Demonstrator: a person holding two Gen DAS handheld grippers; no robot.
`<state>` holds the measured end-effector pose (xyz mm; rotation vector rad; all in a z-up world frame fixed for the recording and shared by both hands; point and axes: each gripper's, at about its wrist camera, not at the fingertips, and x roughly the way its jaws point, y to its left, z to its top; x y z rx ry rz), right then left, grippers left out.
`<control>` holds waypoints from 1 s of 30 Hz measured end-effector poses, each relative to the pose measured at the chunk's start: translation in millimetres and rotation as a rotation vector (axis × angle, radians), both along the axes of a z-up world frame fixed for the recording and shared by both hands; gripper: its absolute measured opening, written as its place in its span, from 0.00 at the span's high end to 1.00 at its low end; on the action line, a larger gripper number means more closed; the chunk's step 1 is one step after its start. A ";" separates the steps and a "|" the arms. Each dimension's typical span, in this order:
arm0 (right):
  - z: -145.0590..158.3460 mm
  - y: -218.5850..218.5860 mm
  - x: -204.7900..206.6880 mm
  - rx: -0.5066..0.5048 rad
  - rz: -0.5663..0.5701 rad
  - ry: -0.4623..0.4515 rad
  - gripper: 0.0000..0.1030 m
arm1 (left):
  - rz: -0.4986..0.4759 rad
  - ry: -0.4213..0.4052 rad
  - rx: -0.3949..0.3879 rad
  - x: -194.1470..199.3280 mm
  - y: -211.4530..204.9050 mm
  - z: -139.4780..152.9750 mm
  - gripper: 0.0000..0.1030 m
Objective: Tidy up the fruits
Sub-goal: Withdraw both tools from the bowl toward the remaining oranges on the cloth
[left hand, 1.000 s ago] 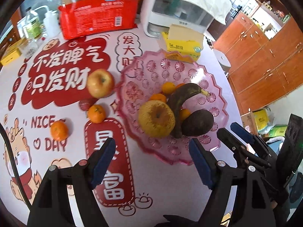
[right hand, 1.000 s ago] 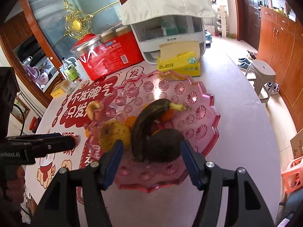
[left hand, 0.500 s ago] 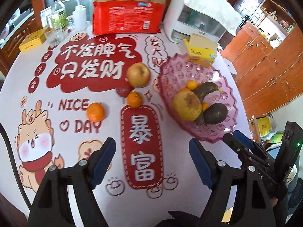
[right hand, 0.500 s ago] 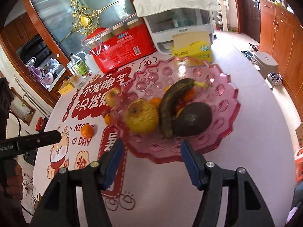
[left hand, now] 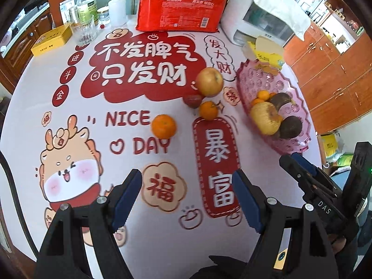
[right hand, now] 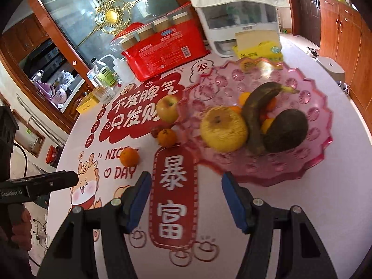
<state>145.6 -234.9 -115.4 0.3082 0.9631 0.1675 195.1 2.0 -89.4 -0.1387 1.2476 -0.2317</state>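
Inside pink bowl [right hand: 311, 121]: pear [right hand: 223, 132], banana [right hand: 255, 111], perhaps avocado [right hand: 287, 130], tangerines [right hand: 267, 124].

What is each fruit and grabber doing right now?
Apple: loose on table.
Two tangerines: loose on table.
Banana: in the pink bowl.
Pear: in bowl.
Left gripper: open, empty.
Right gripper: open, empty.

Fruit bowl [right hand: 311, 160] – glossy pink translucent plastic; tablecloth [left hand: 69, 121] – smooth, printed.

"NICE DAY" on the tablecloth [left hand: 76, 116]
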 end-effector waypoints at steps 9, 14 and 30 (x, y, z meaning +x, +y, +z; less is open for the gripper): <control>-14.4 40.6 12.1 0.006 -0.039 -0.011 0.39 | -0.061 0.023 0.049 22.4 30.5 -11.1 0.24; -25.7 61.3 27.9 -0.032 -0.060 -0.049 0.39 | -0.103 0.046 0.079 50.6 38.2 -26.7 0.24; -71.8 99.7 78.5 -0.184 -0.062 -0.149 0.39 | -0.289 0.074 0.081 109.1 8.5 -93.9 0.24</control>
